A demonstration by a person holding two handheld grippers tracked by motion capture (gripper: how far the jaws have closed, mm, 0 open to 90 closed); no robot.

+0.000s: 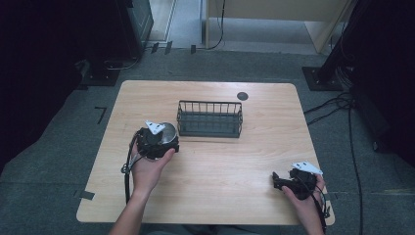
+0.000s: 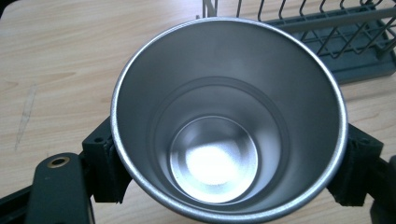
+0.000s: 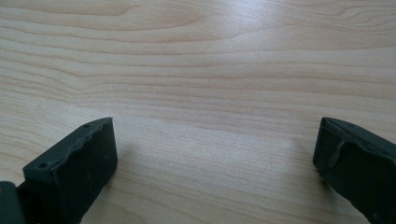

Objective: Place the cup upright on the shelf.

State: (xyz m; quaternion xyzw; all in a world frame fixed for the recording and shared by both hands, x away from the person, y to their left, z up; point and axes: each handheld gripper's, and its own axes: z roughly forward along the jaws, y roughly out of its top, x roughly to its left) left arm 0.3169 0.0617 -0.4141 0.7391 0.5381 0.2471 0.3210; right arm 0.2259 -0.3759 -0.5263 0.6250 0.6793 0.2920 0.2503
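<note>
Cup [image 2: 229, 116] clamped between left gripper [image 1: 155, 139] jaws, mouth facing its camera, just short of rack [image 1: 209, 119] ahead. Right gripper [image 1: 288, 183] jaws spread wide, nothing between, resting low over bare table [image 3: 196, 70], well apart from cup.

I look straight down into a shiny metal cup [image 2: 229, 116], its open mouth facing my camera and its round bottom catching a bright glare. My left gripper [image 2: 224, 186] clamps it from both sides, one black jaw pressed to the cup's outer wall at lower left and the other at lower right, with a brass-ringed hole on the gripper body in the bottom left corner. Pale wooden table [image 2: 56, 60] spreads behind the cup, and beyond its rim, toward the top right, stands a dark grey wire basket [image 2: 345, 42] with upright bars and a solid base.
</note>
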